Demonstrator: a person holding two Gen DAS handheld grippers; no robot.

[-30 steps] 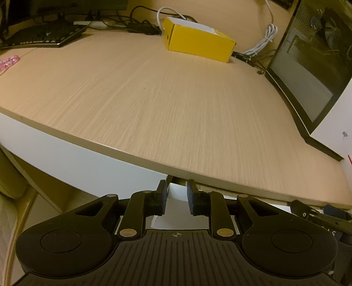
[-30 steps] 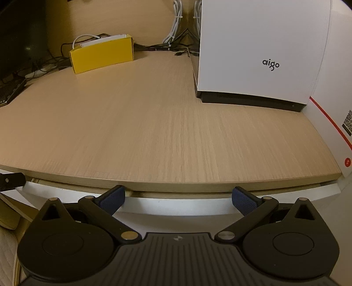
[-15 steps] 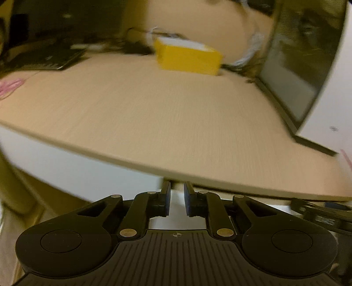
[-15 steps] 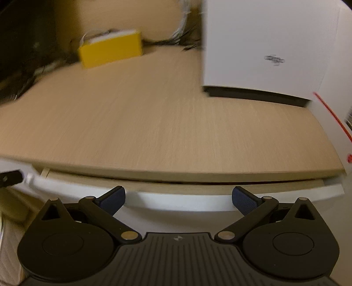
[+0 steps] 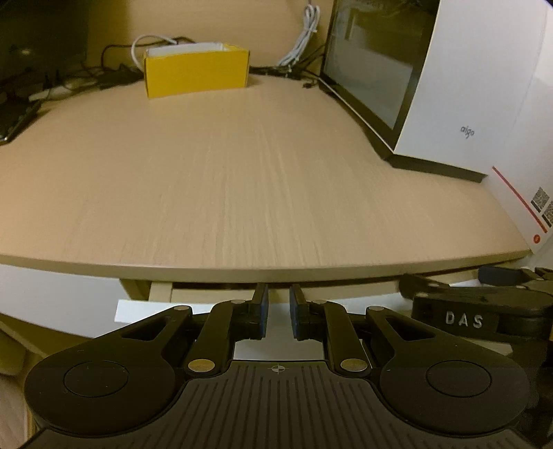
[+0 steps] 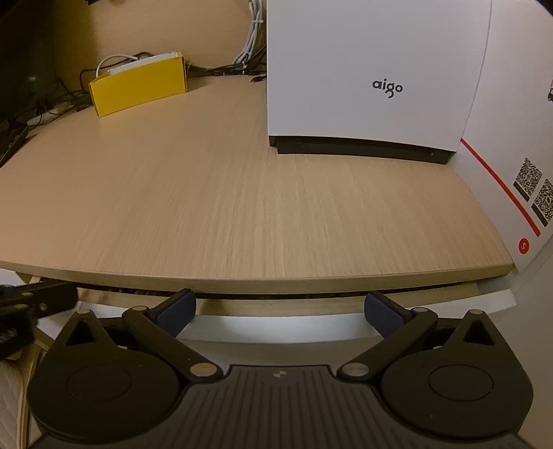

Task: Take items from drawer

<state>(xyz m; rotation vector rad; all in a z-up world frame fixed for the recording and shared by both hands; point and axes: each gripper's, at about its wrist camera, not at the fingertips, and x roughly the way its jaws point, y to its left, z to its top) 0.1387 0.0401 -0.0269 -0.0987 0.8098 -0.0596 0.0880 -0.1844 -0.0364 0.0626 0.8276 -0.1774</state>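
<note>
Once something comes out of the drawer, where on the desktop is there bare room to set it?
The wood between the yellow box and the white aigo case, forward to the desk's front edge, is bare. Cables crowd the back-left corner.

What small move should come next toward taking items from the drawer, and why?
Probably draw the drawer further out: it sits only slightly open under the desk top, contents hidden. The left hand-held gripper is narrowed at its white front; the right hand-held gripper is wide open.

A pale wooden desk (image 5: 242, 179) spreads ahead of the jaws under dim, warm light. A tan wall (image 5: 221, 20) rises behind it, farthest from the jaws.
</note>
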